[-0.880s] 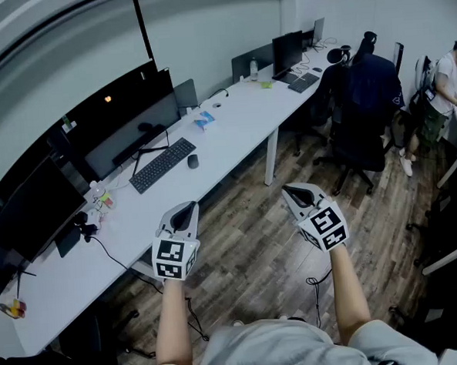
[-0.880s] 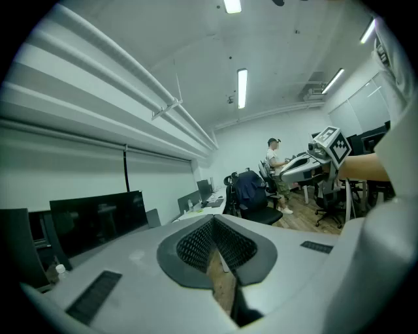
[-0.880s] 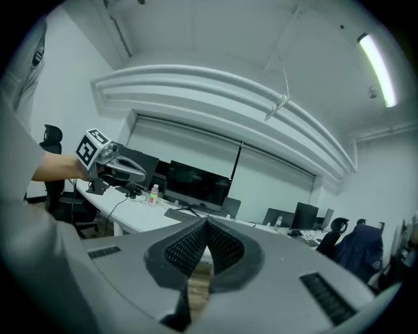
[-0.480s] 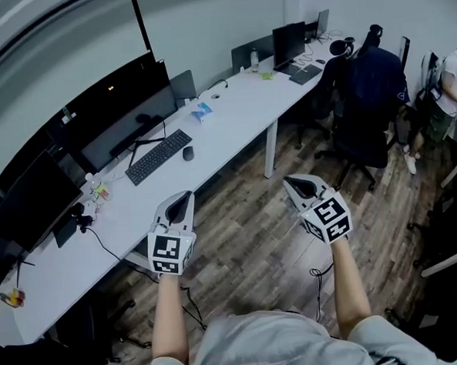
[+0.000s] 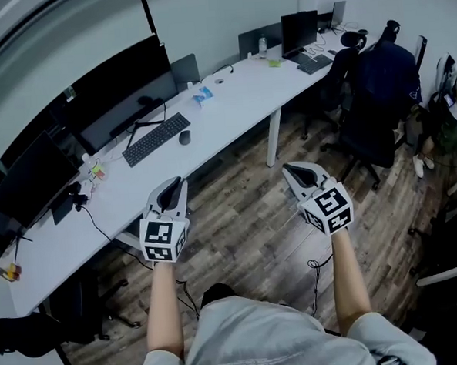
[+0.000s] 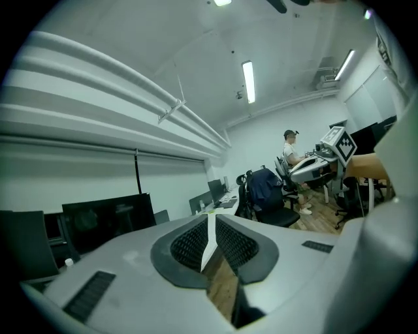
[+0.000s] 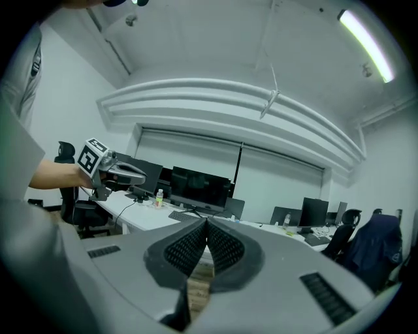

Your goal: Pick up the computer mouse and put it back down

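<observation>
Mouse rests beside keyboard (keys unreadable); left gripper, right gripper closed.

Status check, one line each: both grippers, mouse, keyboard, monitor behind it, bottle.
left gripper: shut, empty.
right gripper: shut, empty.
computer mouse: resting on the desk, just right of the keyboard, untouched.
keyboard: flat on the desk.
monitor: screen dark.
bottle: upright, far end of the desk.
</observation>
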A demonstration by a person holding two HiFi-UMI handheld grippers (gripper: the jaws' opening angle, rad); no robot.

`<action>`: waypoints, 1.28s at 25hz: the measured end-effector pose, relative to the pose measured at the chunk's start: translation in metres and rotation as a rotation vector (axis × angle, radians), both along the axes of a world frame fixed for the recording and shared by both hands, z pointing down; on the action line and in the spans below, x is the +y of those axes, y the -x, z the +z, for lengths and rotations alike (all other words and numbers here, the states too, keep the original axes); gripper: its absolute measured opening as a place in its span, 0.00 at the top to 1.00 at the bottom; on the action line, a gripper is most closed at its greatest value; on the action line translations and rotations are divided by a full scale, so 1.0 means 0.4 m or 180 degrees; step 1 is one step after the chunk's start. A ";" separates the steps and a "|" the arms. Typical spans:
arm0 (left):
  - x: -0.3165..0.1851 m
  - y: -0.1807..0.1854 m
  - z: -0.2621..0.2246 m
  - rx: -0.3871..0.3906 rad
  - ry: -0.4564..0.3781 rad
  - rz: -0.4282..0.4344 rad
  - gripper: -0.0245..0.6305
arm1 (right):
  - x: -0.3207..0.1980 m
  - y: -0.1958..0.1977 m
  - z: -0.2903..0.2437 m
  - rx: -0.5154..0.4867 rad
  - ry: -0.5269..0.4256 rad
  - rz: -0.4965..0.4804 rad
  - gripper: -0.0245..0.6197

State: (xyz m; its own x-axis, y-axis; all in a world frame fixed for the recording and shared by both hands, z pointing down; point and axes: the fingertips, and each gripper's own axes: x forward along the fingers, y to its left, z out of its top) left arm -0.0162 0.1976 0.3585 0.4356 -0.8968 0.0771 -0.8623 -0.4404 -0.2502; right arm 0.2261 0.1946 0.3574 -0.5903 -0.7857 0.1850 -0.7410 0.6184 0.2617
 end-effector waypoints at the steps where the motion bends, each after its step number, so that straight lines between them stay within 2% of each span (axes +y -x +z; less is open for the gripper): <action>1: -0.005 -0.003 0.000 0.0015 0.0008 -0.0020 0.92 | -0.008 -0.007 0.000 0.0005 -0.0002 0.0006 0.96; 4: -0.021 -0.011 0.004 0.0000 0.0024 -0.0050 0.76 | -0.033 -0.024 0.004 0.0027 -0.0005 0.0029 0.96; 9: -0.074 0.000 0.022 0.0014 0.0057 -0.0072 0.68 | -0.094 -0.013 0.018 0.0029 0.0016 0.0021 0.96; 15: -0.211 0.067 0.082 0.0049 0.0145 -0.0104 0.66 | -0.215 0.050 0.053 0.0128 0.0043 0.0014 0.96; 22: -0.475 0.177 0.107 0.0036 0.0214 -0.0098 0.62 | -0.465 0.157 0.049 0.0070 0.0157 0.0030 0.96; 32: -0.798 0.312 0.125 -0.0011 0.0376 0.0014 0.58 | -0.783 0.327 0.048 0.0188 0.0339 0.0067 0.96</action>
State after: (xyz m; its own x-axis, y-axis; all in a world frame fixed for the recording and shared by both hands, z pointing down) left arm -0.1408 -0.1214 0.4083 0.4391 -0.8794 0.1838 -0.8594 -0.4708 -0.1993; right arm 0.0952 -0.1186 0.3768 -0.5596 -0.7718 0.3020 -0.7393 0.6296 0.2389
